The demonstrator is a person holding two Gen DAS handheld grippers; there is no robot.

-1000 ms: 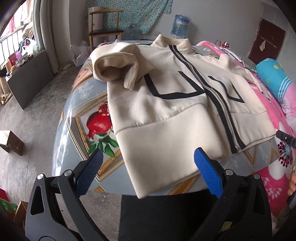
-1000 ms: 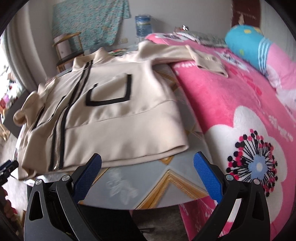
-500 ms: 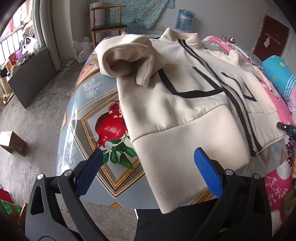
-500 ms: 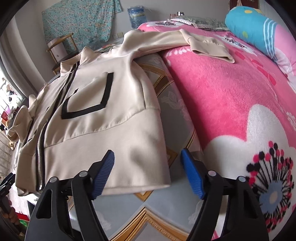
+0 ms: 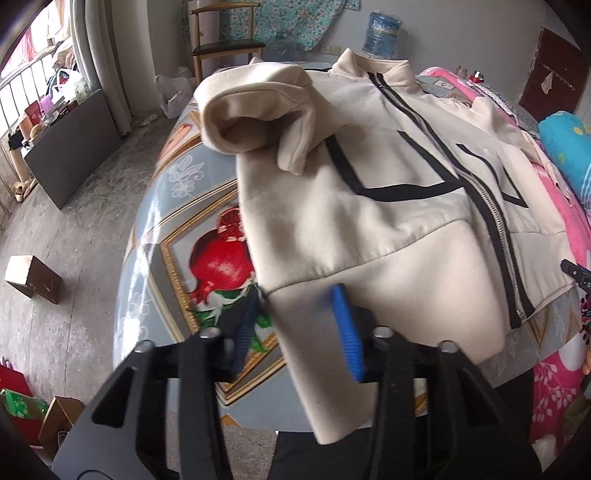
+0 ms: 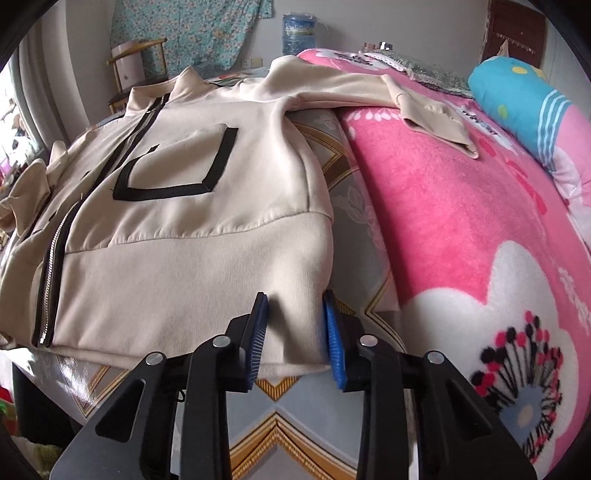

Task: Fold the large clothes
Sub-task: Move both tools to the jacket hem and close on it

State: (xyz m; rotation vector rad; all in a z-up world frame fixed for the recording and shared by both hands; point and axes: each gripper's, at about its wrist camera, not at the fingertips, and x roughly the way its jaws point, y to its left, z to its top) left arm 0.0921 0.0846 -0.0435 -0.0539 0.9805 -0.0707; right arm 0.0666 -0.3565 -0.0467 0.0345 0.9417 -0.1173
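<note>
A cream zip-up jacket with black trim lies face up on the printed table. One sleeve is folded over onto its chest; the other sleeve stretches out over the pink blanket. My left gripper is at the hem's left corner. Its jaws are closing, the hem lies flat between them, and the picture is blurred there. My right gripper is at the hem's right corner of the jacket. Its jaws are closing and the fabric bunches between the blue pads.
The table edge runs just below both grippers. A blue pillow lies on the blanket at the far right. A wooden chair and a water bottle stand behind the table. A small box sits on the floor at left.
Both grippers have come down and forward onto the jacket's hem. Their jaws have narrowed from wide open, the right one onto the fabric.
</note>
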